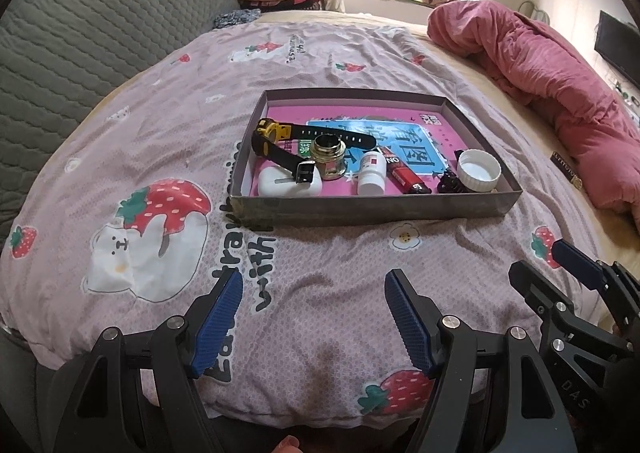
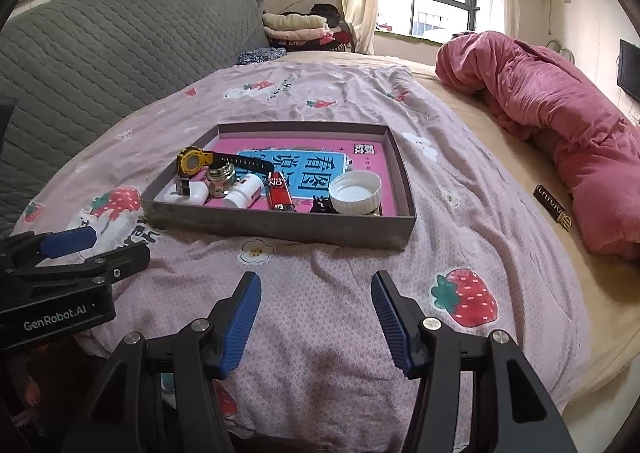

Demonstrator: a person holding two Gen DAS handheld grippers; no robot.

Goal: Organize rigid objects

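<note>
In the shallow box (image 1: 372, 209) on the bed, a watch (image 1: 276, 137), glass jar (image 1: 329, 157), pill bottle (image 1: 372, 173), lighter (image 1: 404, 173) and white lid (image 1: 478, 169) are gathered. Both the left claw (image 1: 314, 317) and right claw (image 2: 316, 317) are held apart, empty. The jar seems fragile and slippery; it is best taken at its neck.

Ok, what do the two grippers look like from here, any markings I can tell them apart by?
Both are the same build: black angular linkage frames with silver round pivot bolts, ending in blue ribbed finger pads. The left gripper carries white "GenRobot.AI" lettering on its body, seen in the right wrist view. The right gripper shows faint "DAS" lettering on its side in the left wrist view. No cables or sleeves are visible.
</note>
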